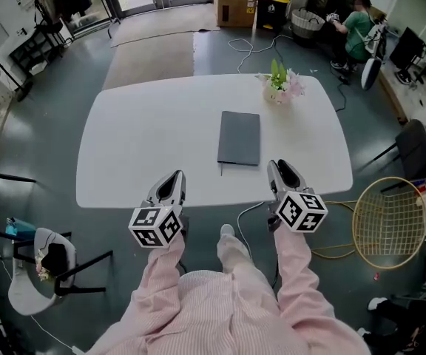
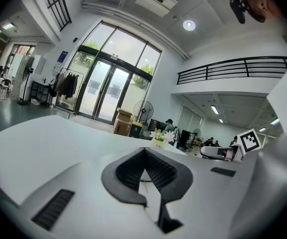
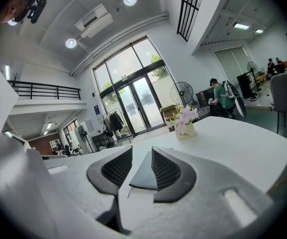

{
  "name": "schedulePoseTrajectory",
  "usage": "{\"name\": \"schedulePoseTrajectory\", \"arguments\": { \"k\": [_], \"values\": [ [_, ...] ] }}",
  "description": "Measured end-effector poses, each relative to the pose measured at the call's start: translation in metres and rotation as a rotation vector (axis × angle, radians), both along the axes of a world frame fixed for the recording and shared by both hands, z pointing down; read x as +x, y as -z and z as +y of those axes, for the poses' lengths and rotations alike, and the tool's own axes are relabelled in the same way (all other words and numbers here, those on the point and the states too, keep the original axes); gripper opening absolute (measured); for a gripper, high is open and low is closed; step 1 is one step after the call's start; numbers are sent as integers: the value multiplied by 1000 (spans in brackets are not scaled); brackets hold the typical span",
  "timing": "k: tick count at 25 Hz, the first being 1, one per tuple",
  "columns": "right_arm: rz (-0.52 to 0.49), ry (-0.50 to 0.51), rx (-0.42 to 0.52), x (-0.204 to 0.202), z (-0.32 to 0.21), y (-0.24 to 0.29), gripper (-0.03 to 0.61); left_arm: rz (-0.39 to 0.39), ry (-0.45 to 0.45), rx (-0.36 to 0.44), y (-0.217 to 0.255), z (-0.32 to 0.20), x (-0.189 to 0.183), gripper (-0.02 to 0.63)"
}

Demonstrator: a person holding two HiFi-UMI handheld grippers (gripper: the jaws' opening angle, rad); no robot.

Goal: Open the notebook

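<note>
Grey and closed, the notebook point(image 1: 239, 137) lies flat near the middle of the white bench point(image 1: 146, 139). Its long edges run away from the person, and its near short edge sits back from the bench's near rim. A thin strip pokes out at its near left corner. Bare bench top lies open on both sides of the notebook. A small pot of flowers point(image 1: 279, 87) stands beyond its far right corner, apart from it.

Over the near rim, the left hand-held gripper point(image 1: 174, 176) has its tips pressed together on nothing and is well to the left of the notebook. The right hand-held gripper point(image 1: 281, 166) is near the notebook's near right corner without touching it. Its jaws are spread, and the right gripper view shows the notebook's cover point(image 3: 144, 173) through the gap, farther along the bench.
</note>
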State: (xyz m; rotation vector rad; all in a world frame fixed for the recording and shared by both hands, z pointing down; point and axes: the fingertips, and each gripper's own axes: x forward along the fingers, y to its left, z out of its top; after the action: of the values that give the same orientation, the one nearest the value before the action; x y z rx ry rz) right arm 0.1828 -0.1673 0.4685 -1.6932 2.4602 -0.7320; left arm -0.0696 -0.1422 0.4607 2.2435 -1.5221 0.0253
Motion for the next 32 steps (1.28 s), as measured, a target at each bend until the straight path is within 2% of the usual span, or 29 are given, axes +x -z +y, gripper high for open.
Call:
{"name": "schedulePoseTrajectory", "arguments": {
  "k": [8,16,27,32],
  "values": [
    [22,59,-107,1,-65,-40,107,31,3,-110,-36,-59,16,2],
    [47,126,-259,-2,-111,-93,107,56,-14,-262,-92,-94,42,0],
    [61,159,-506,-2,-126,-155,107,80,-34,-378,-123,-122,50,0],
    [53,163,-580,-4,-127,-170,107,78,-59,-423,-133,-126,54,2]
  ]
}}
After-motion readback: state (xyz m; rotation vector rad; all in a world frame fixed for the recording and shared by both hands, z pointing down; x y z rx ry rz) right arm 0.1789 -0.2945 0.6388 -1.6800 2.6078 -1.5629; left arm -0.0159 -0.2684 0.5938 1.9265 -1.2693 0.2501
